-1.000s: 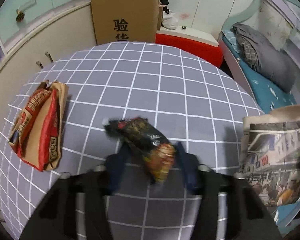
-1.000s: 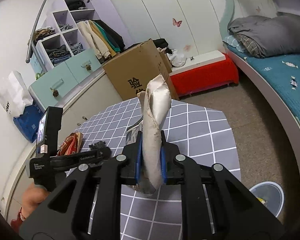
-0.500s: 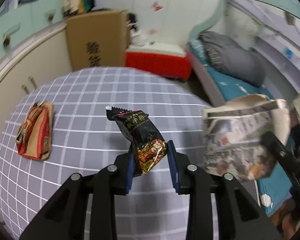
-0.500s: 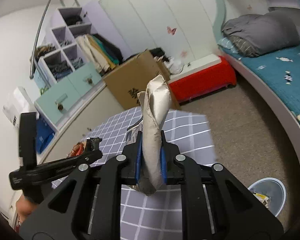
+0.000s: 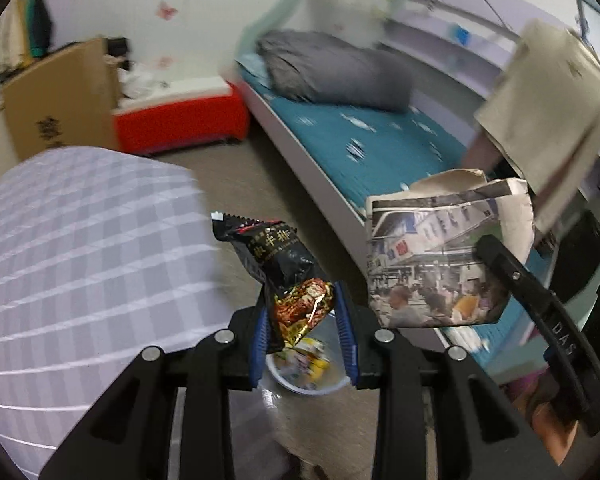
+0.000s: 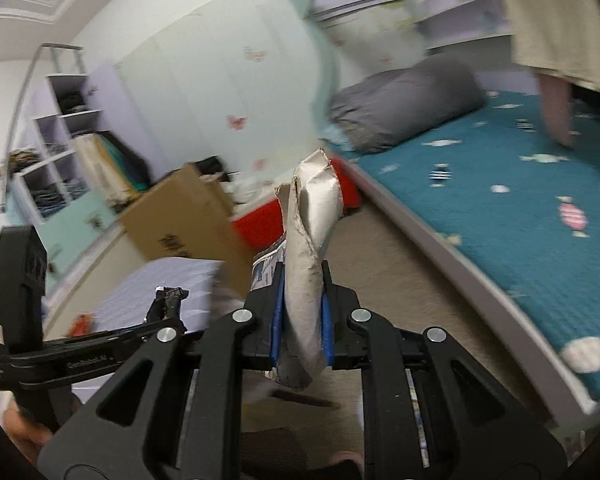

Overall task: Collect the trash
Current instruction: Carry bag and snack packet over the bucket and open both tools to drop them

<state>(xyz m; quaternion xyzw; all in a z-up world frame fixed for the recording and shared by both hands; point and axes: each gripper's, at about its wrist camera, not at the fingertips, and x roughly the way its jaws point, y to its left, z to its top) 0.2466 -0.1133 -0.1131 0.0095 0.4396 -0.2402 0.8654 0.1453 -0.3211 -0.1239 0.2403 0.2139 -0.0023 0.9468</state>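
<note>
The left gripper (image 5: 303, 322) grasps a black snack wrapper (image 5: 281, 268), hanging just above the bin (image 5: 306, 376) at six o'clock. The right gripper (image 6: 301, 316) clenches a printed paper bag (image 6: 310, 248).

My left view: snack wrapper (image 5: 288, 276) black with red-gold print; paper bag (image 5: 436, 264) beige, street-photo print; tablecloth (image 5: 80, 248) grey with white grid; bin (image 5: 304, 384) white. My right view: bedspread (image 6: 532, 208) teal, candy motifs; storage box (image 6: 256, 220) red.
</note>
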